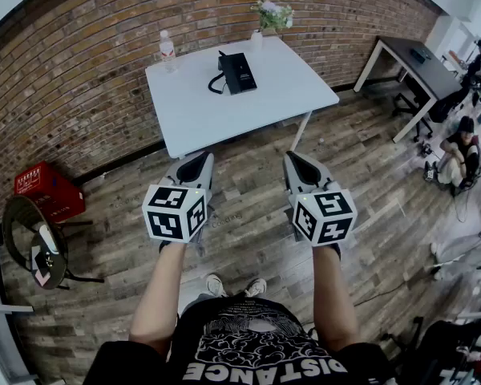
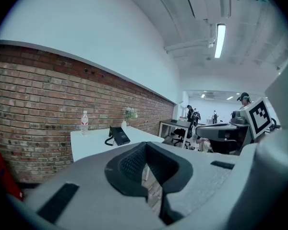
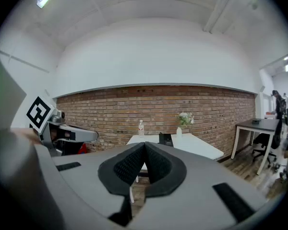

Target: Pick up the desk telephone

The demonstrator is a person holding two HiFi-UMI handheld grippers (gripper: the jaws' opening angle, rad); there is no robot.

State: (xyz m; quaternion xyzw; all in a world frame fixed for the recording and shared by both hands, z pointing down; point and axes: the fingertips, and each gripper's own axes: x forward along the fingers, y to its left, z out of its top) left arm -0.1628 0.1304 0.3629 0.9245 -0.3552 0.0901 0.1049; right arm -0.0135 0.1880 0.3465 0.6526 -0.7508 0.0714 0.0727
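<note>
**Both grippers shut and empty, telephone on the white table ahead**

Head view: you hold the left gripper [image 1: 194, 167] and the right gripper [image 1: 303, 167] side by side over the wood floor [image 1: 248, 223], short of the table [image 1: 224, 115]. Both pairs of jaws are pinched together with nothing in them. The black telephone [image 1: 237, 73] lies on the table's far half near the brick wall [image 1: 88, 70], with its cord [image 1: 216, 82] looped at its left. A bottle [image 1: 167, 50] stands at the far left corner and a vase [image 1: 259, 38] of flowers at the far right. The telephone is well apart from both grippers.

Left gripper view: the left gripper [image 2: 146, 150] has its jaws closed on each other, nothing between. The telephone [image 2: 119, 135] sits on the table [image 2: 91, 145], between the bottle [image 2: 84, 122] and the vase [image 2: 125, 124]. Your right gripper [image 2: 225, 132] shows at the right.

Right gripper view: the right gripper [image 3: 145, 150] has its pads meeting, empty. The telephone [image 3: 165, 139] shows just above the tips, on the table [image 3: 197, 146].
</note>
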